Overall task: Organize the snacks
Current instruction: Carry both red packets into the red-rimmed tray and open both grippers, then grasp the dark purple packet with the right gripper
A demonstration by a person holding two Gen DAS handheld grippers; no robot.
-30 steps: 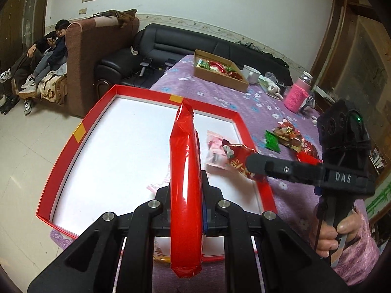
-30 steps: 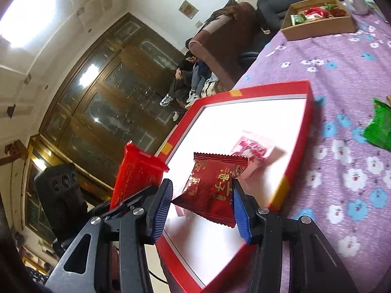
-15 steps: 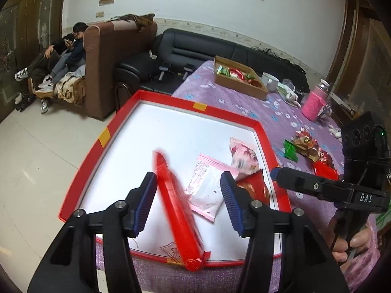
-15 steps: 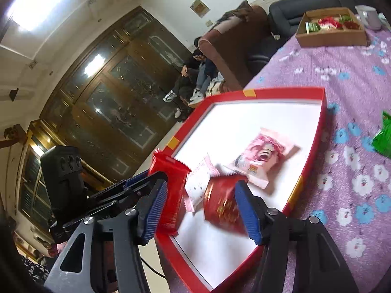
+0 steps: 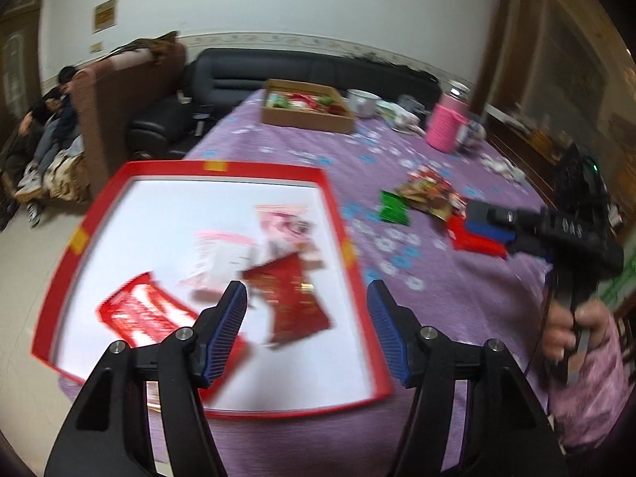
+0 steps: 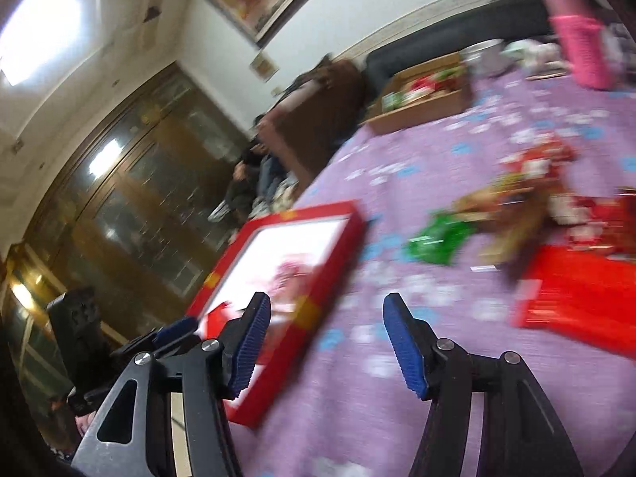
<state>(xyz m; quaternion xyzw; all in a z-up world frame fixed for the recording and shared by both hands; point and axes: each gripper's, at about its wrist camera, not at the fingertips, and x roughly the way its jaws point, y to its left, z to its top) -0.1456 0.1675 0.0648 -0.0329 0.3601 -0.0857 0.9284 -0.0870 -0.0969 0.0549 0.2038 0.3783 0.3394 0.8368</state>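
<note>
A red-rimmed tray (image 5: 222, 167) with a white floor holds a long bright red packet (image 5: 147, 314), a dark red packet (image 5: 294, 294), a pink-and-white packet (image 5: 222, 254) and a pink packet (image 5: 290, 226). My left gripper (image 5: 307, 290) hovers over the tray's near right part; its jaws are opening and grip nothing. My right gripper (image 6: 326, 300) is open and empty over the purple cloth just right of the tray (image 6: 342, 238). A green packet (image 6: 441, 238), a flat red packet (image 6: 584, 294) and a loose snack pile (image 6: 528, 194) lie ahead of it.
A cardboard box (image 5: 306, 109) with snacks stands at the table's far end, with a white cup (image 5: 363, 101) and a pink bottle (image 5: 445, 125) to its right. A black sofa (image 5: 310, 69) and seated people (image 5: 47, 127) are beyond the table. The tray overhangs the near left table edge.
The left gripper opened and the long red packet now lies flat in the tray. The right gripper released the dark red packet into the tray and swung right toward the loose snacks.
</note>
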